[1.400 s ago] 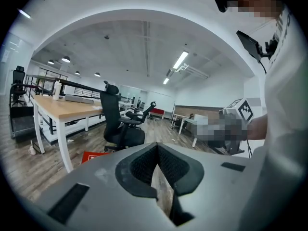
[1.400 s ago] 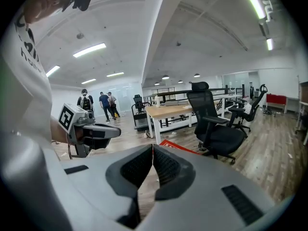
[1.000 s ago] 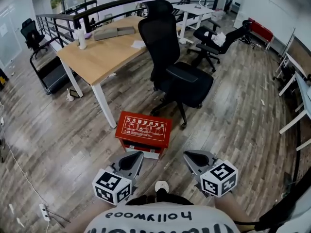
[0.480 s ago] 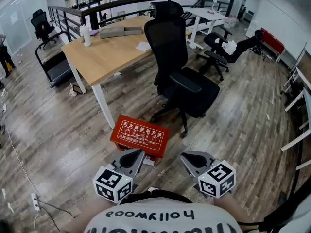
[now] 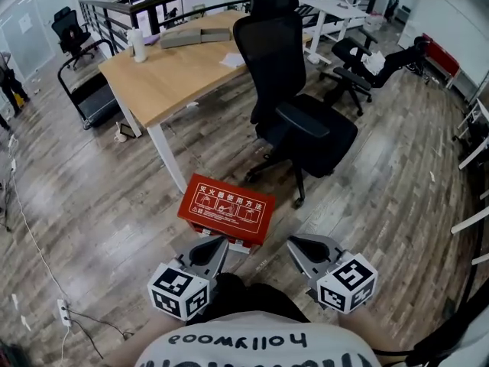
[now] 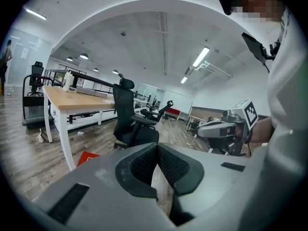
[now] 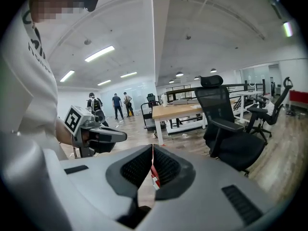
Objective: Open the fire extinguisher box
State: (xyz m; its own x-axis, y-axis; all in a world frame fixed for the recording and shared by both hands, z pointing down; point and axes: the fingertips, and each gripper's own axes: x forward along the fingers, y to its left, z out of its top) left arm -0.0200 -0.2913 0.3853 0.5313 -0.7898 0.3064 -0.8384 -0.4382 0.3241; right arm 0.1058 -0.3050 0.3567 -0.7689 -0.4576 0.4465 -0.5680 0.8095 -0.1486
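Lying closed on wood floor [image 5: 92, 205] in head view, red fire extinguisher box [image 5: 227, 207] sits near desk leg [image 5: 170, 163], just ahead of left gripper [image 5: 216, 243] & right gripper [image 5: 299, 245]. Left gripper view: jaws pressed together, nothing btwn. Right gripper view: jaws together too, empty; red box sliver beyond tips.

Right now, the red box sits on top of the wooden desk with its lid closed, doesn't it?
Not quite. The red box sits on the floor, beside the wooden desk, with its lid closed. The head view shows it.
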